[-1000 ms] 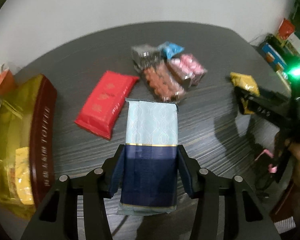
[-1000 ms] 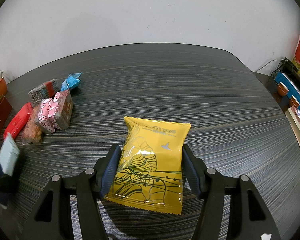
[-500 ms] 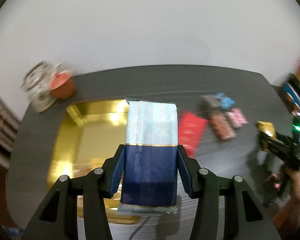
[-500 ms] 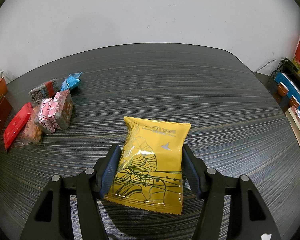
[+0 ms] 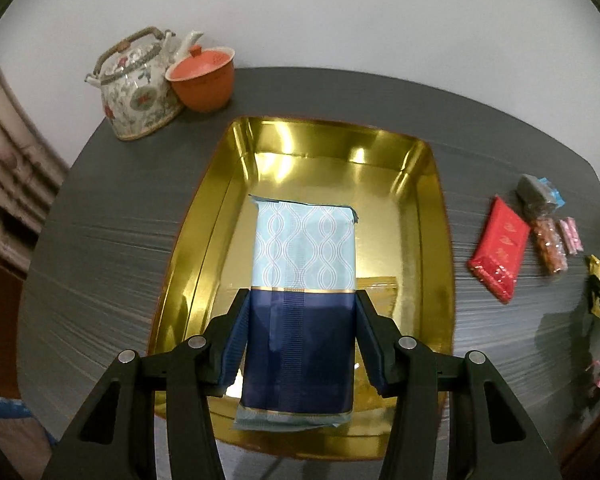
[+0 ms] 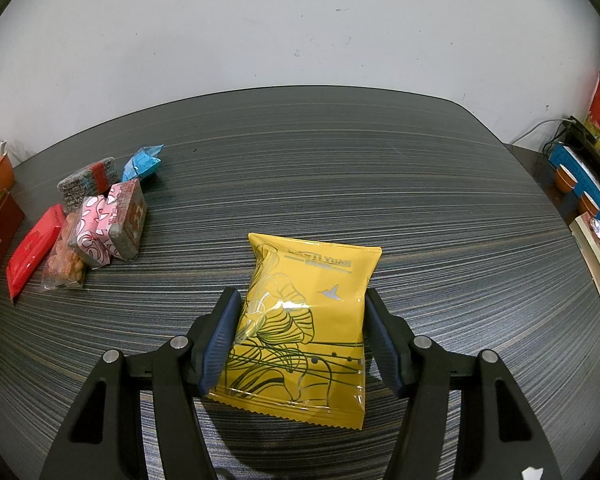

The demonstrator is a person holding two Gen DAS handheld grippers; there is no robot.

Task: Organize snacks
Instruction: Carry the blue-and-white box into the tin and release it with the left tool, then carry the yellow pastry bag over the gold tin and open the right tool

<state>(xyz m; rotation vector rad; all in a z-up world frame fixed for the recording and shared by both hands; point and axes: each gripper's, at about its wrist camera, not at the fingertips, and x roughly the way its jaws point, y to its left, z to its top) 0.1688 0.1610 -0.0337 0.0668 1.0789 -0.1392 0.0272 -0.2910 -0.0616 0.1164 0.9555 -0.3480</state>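
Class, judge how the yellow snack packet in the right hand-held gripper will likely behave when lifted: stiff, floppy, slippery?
The yellow snack packet looks puffed, so probably light and squashy. Its glossy film may slip between the right hand-held gripper pads. Its crimped ends probably flex.

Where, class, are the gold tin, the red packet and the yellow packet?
gold tin [image 5: 416, 168]: left wrist view, on its far right inner wall.
red packet [image 5: 500, 250]: left wrist view, middle of its top face.
yellow packet [image 6: 312, 312]: right wrist view, centre of its printed front.
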